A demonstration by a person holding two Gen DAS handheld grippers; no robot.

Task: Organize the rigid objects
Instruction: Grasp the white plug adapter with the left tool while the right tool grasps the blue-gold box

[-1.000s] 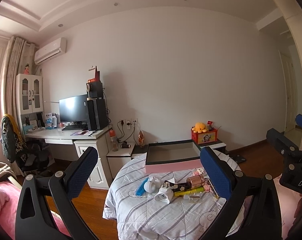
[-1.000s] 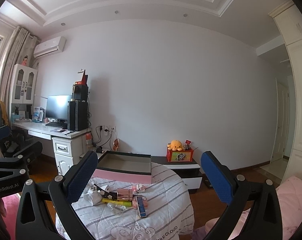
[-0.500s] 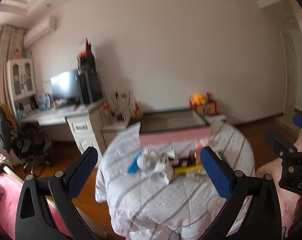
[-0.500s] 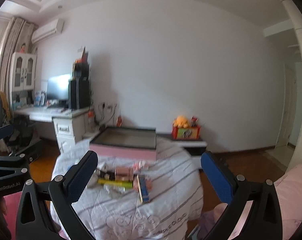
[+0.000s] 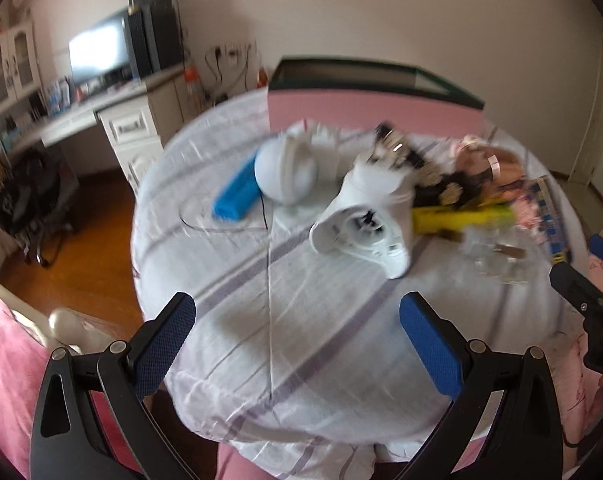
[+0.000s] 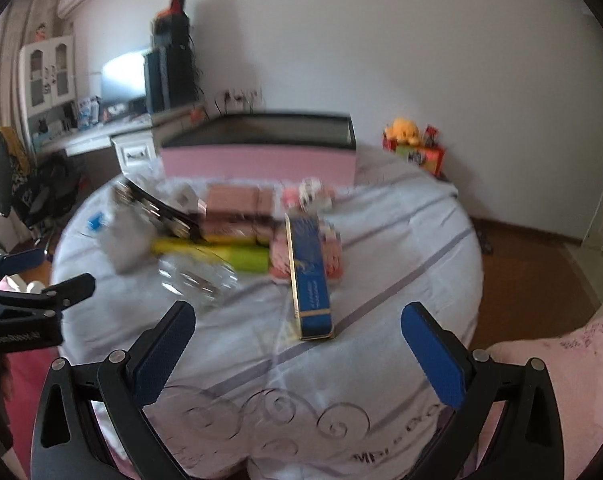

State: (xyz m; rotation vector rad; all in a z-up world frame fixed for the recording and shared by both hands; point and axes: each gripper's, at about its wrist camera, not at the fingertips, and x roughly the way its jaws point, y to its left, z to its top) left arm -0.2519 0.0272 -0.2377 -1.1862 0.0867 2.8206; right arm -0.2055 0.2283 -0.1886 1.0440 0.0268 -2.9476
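— Where was everything?

— Both my claws gaped empty, left gripper (image 5: 297, 332) and right gripper (image 6: 297, 332), over the round table in striped white cloth (image 6: 401, 248). The long dark-blue gold-edged box (image 6: 311, 276) lay before the right one, short of the pink open-topped storage box (image 6: 257, 162).

— How would it handle?

— Stiff and light, I judged; pinch across its narrow sides. Its gold lettering was blurred. The cloth hem read "CLOUD", partly.

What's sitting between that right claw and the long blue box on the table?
Nothing: only bare striped cloth between the right gripper and the blue box, per the right wrist view.
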